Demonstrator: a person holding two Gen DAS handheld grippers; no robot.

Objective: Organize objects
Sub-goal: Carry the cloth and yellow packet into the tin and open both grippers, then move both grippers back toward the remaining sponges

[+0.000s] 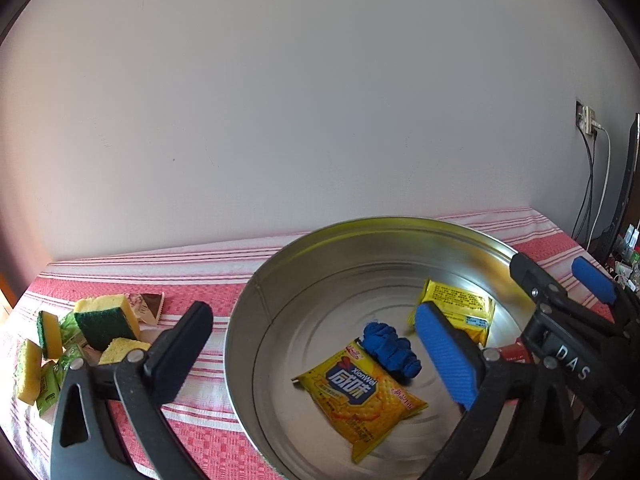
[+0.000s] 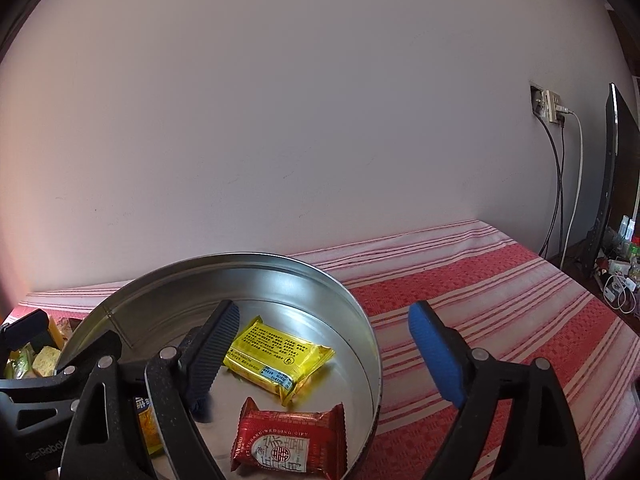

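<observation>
A round metal basin [image 1: 256, 300] sits on the red striped cloth. Inside lie a yellow cracker packet [image 1: 360, 396], a blue crumpled cloth [image 1: 390, 350] and a second yellow packet [image 1: 460, 308]. In the right wrist view the basin [image 2: 360, 312] also holds that yellow packet [image 2: 276, 354] and a red snack packet [image 2: 292, 436]. My left gripper [image 1: 312, 356] is open and empty, straddling the basin's left rim. My right gripper [image 2: 320, 354] is open and empty, straddling the basin's right rim, above the red packet.
Several yellow-green sponges [image 1: 106, 318] and green packets [image 1: 48, 388] lie on the cloth left of the basin, with a brown-white sachet [image 1: 148, 306]. A wall stands behind. A socket with cables [image 2: 554, 108] and a monitor edge [image 2: 608, 184] are at the right.
</observation>
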